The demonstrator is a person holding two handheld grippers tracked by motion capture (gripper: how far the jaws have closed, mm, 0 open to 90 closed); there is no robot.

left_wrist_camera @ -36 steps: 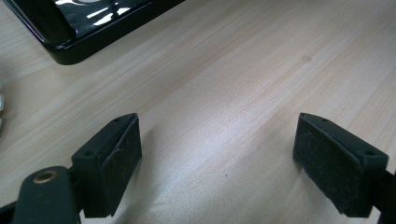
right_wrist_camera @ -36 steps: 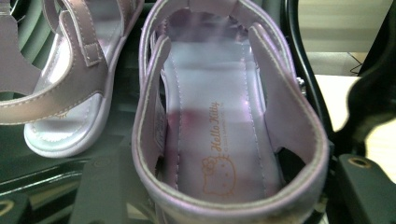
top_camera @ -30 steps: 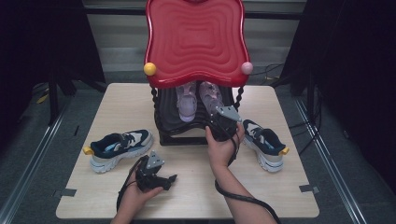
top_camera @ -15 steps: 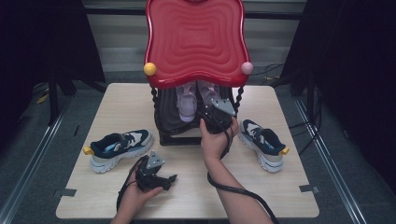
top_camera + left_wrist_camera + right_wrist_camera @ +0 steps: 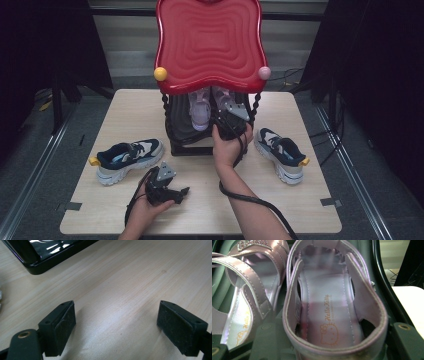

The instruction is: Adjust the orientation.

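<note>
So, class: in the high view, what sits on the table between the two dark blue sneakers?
The black stand with the red top, holding two pink sandals; the right claw reaches into it.

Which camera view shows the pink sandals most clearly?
The right gripper view: the right pink sandal lies close up, its printed insole readable, the other sandal beside it. The high view gives the pair small under the red lid. The left gripper view faces the table.
</note>
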